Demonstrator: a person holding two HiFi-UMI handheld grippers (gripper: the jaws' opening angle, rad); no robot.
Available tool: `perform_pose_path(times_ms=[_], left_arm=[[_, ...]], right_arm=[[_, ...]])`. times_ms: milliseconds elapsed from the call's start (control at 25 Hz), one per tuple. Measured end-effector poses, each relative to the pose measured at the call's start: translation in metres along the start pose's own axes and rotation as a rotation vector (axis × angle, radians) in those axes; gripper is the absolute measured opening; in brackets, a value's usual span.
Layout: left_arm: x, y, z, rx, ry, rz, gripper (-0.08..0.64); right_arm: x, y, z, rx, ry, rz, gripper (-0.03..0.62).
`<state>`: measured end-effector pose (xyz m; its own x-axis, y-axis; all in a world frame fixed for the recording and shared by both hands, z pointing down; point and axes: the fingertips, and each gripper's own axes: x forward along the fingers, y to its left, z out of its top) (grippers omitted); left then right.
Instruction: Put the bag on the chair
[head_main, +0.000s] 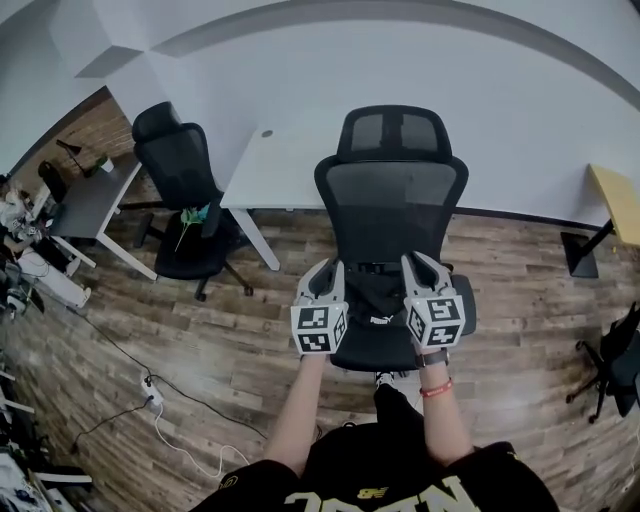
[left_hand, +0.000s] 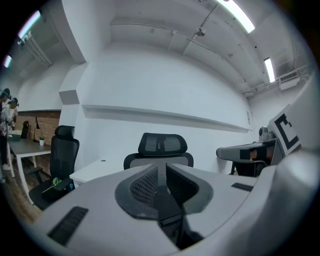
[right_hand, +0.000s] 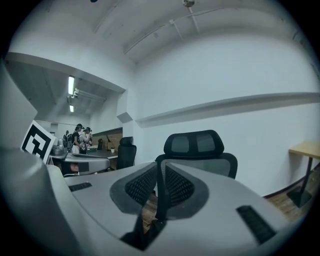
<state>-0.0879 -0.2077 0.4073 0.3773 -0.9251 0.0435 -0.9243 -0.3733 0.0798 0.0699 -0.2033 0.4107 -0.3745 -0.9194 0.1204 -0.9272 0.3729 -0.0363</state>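
Nearest to you, your forearms reach out from a black shirt with pale lettering, and a red wristband (head_main: 437, 388) sits on your right wrist. Your left gripper (head_main: 328, 272) and your right gripper (head_main: 420, 265) are side by side, apart from each other, both pointing roughly level. In the left gripper view, the left gripper's (left_hand: 161, 172) jaws are drawn nearly together and pinch a dark flat strap (left_hand: 168, 205) that drops away below them. In the right gripper view, the right gripper (right_hand: 160, 170) is the same, with its ribbed pads closed on a thin dark strap (right_hand: 158, 195).

The soft black fabric bag with a small white logo (head_main: 372, 305) hangs between your two grippers. From the head view it shows against the seat of the black mesh office chair with a headrest (head_main: 390, 200). You cannot tell from these views whether it touches the seat. That chair faces you and stands straight ahead in both gripper views (left_hand: 162, 145) (right_hand: 195, 145).

Under everything runs a brown wood-plank floor (head_main: 240, 330), with a white power strip and its cable (head_main: 152, 395) to your left. Behind the chair, a white desk (head_main: 280, 170) stands against the white wall. Further left is a second black office chair (head_main: 180, 180) with something green on its seat (head_main: 193, 215), then a grey desk (head_main: 90, 200). At the far right edge stands a table with a yellow top (head_main: 618, 200).
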Motion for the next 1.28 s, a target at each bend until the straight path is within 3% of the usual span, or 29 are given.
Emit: perform_pose_path(times_ms=[280,1280], left_arm=[[-0.020,-0.006,0.018,0.027,-0.029,-0.011,0.021],[-0.034,-0.010,0.048,0.036,-0.096,-0.034,0.014]], right_arm=[[-0.019,0.012,0.009,-0.003,-0.028,-0.021,0.009],[-0.024,0.015,0.037,-0.038,-0.066,-0.038,0.009]])
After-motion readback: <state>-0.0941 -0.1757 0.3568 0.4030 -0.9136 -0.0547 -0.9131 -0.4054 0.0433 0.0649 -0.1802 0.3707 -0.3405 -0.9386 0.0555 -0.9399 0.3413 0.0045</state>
